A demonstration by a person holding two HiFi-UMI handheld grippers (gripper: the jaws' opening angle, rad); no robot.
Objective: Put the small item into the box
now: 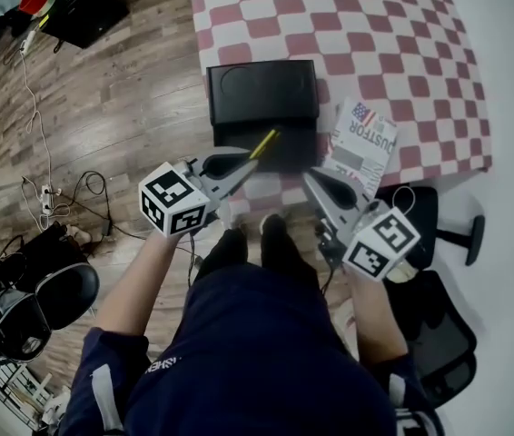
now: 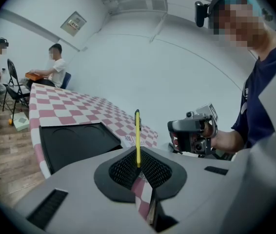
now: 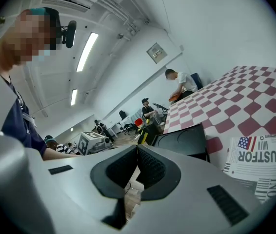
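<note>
Our left gripper [image 1: 248,159] is squeezed tight on a thin yellow stick [image 1: 264,143]. In the left gripper view the jaws pinch its lower end, and the rest of the yellow stick [image 2: 137,133] pokes straight out past the tips of the left gripper [image 2: 138,165]. In the head view the far end of the stick shows over the near part of the black box [image 1: 262,94]. The box sits at the near edge of the table, on a red and white checked cloth [image 1: 366,34]. Its top is flat and dark, with round shapes pressed into it.

Our right gripper [image 1: 311,178] has its jaws closed together with nothing in them, as the right gripper view [image 3: 137,151] shows. It hangs just off the table edge, near a printed paper [image 1: 364,145] that lies beside the box on the right
</note>
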